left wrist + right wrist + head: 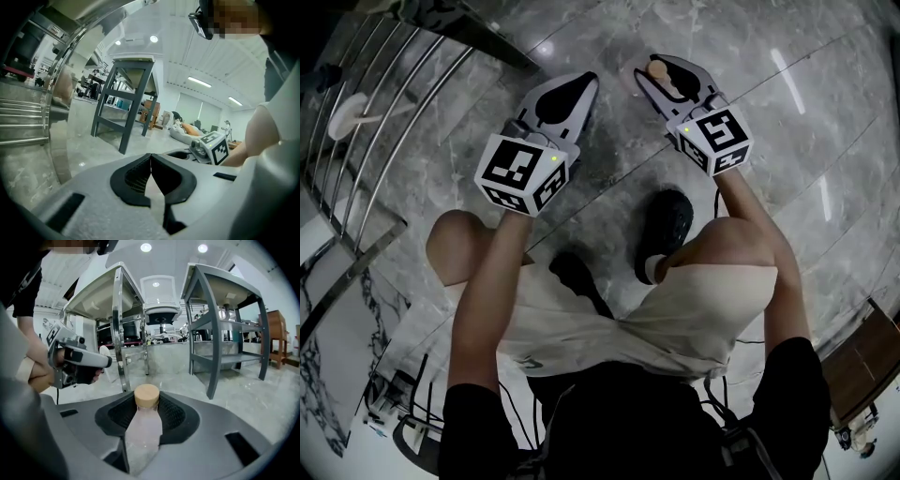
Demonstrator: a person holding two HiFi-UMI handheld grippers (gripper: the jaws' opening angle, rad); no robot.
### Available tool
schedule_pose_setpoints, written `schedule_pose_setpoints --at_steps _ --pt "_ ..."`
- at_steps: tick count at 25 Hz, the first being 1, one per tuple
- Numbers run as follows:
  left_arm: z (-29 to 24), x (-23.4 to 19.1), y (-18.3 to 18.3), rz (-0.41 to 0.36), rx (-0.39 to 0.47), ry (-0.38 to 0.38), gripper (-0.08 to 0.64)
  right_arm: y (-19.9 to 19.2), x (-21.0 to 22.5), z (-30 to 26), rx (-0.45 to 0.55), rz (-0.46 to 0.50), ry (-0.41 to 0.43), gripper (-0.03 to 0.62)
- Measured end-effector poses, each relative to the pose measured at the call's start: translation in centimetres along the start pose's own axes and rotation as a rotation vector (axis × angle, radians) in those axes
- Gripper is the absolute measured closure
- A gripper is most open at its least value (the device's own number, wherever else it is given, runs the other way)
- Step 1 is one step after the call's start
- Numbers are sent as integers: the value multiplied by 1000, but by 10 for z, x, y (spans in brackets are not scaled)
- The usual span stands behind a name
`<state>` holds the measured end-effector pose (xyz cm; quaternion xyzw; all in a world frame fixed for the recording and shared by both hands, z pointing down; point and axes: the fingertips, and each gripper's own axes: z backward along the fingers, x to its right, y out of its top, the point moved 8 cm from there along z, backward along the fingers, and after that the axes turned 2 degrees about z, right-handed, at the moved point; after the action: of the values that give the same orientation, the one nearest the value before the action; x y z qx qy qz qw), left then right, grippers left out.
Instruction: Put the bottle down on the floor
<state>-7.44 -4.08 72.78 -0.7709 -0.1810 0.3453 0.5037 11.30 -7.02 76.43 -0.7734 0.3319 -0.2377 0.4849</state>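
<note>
Two grippers are held out over the grey marble floor (609, 164) by a crouching person. The right gripper (146, 405) is clamped on the bottle (143, 434): its pale, frosted body is gripped between the black pads (176, 416), and its round wooden cap (146, 396) is seen at the jaw tips, pointed away from the person. The bottle is carried lengthwise along the jaws, tilted rather than upright; whether it touches the floor cannot be told. The left gripper (150, 157) is closed with nothing in it, its jaws met at the tips, and it is held just beside the right one. A black shoe (667, 225) is seen on the floor behind the right gripper's marker cube (720, 139). A wire rack (366, 131) is seen at the left edge of the head view, and metal-legged tables (225, 301) are seen beyond the bottle.
</note>
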Motion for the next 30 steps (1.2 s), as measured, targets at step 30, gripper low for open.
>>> schedule_pose_setpoints --at_steps 30 --pt "19 -2 -17 -24 -53 42 540 -94 36 -80 -145 -34 -155 453"
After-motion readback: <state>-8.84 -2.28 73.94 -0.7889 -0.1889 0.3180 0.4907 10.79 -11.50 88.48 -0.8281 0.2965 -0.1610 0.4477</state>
